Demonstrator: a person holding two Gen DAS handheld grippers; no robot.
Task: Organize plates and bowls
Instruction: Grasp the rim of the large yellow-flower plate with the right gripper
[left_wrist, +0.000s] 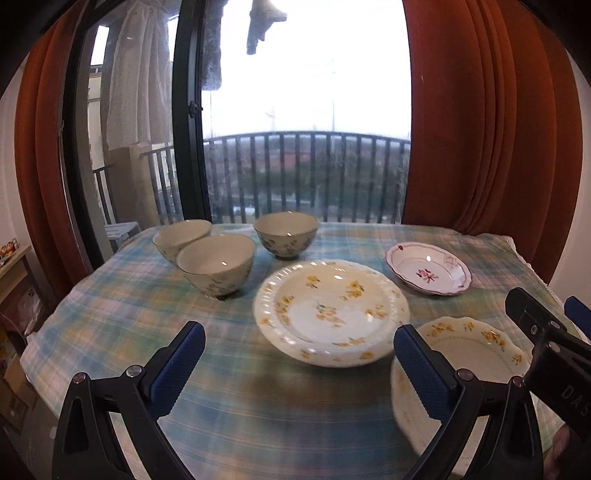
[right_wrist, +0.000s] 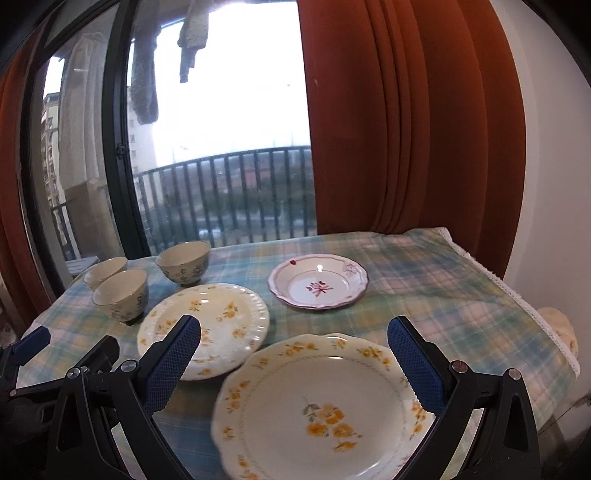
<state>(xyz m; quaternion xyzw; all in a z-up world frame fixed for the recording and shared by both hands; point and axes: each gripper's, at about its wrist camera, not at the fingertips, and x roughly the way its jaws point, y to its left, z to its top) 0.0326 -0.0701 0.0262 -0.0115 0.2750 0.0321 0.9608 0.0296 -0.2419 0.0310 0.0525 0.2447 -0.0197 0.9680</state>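
Both grippers' fingers spread, empty | left gripper (left_wrist: 299, 354) | right gripper (right_wrist: 293, 350) | lettering "DAS"

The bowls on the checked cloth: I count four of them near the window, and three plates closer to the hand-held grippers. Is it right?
Not quite: there are three bowls, not four, as the left wrist view shows. The rest holds: they sit near the window, with three plates closer to the hand-held grippers.
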